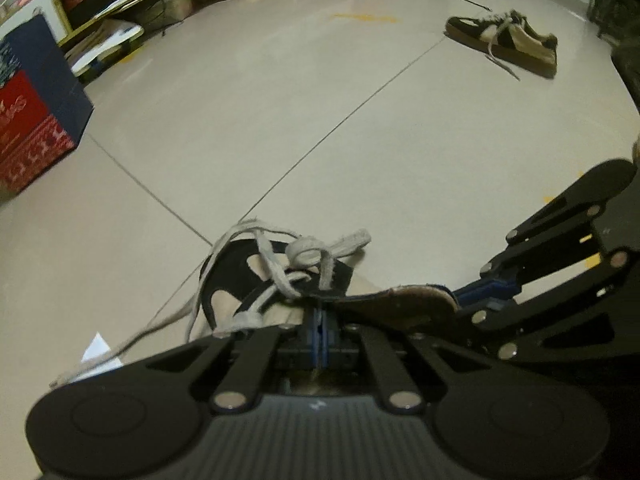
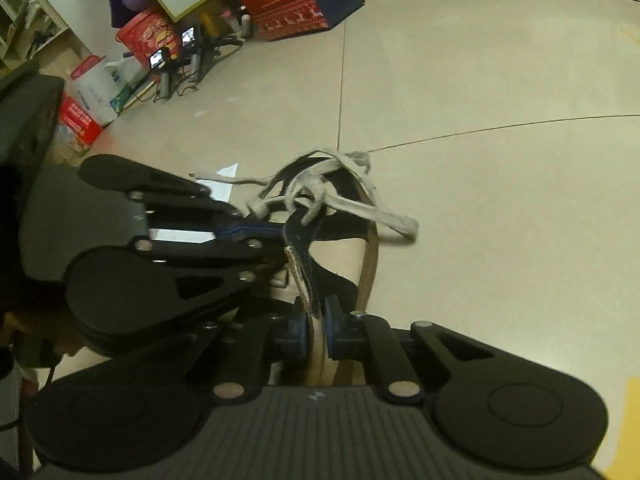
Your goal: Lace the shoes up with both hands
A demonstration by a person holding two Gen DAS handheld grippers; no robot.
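Two grippers: both work on one shoe [image 1: 280, 280] on the tiled floor [image 1: 280, 120]; a second shoe [image 1: 504, 42] lies well apart, far across the floor.
Shoe position: low and central in both wrist views, toe pointing away, with the grey lace [image 1: 304, 256] bunched in a loose knot over the eyelets.
Left gripper [image 1: 321, 326]: jaws closed; the blue pads meet at the near edge of the upper, but I cannot tell from either view what, if anything, is pinched between them.
Right gripper [image 2: 317, 320]: jaws nearly closed around the thin collar edge [image 2: 306, 280] at the heel end; the edge sits between the blue pads, with a slight gap on one side, so the grip looks light.
Lace state: knot is slack, loops uneven, one free end [image 1: 132, 344] trails over a white paper scrap [image 1: 98, 354].
Handling, shoe: judged light; upper is soft suede-like and folds under a pinch, sole stiffer. It will likely slide on the smooth tile unless one side is held.
Handling, lace: flat, limp, a bit frayed; should grip well between pads but offers no stiffness for pushing.
Where to hold: take lace close to the knot or a loop, not the tail.
Risk: pulling a tail may undo the slack knot.
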